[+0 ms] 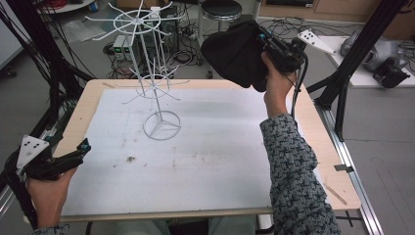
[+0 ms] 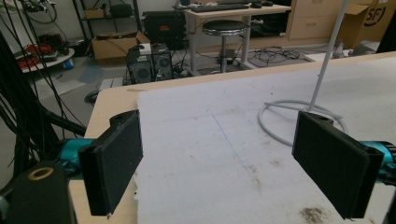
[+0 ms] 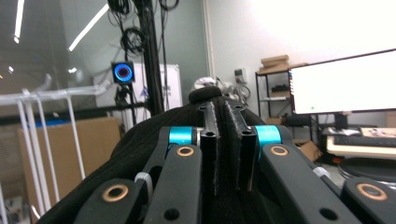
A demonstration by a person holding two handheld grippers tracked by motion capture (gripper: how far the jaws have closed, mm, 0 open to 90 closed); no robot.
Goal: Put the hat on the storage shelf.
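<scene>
I have the right gripper (image 1: pixel 262 41) pinching a black cloth (image 1: pixel 235 54) between its jaws, raised above the far edge of the tabletop (image 1: pixel 313 142), level with the upper prongs of the white wire rack (image 1: pixel 149 73), probably to hang it there. My left gripper (image 2: pixel 219 158) rests spread at the near left corner, out of the way.

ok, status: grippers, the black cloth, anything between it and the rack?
Right gripper shut on black cloth, held high. Left gripper open, empty, low over table. White wire rack upright beside cloth; nothing between.
</scene>
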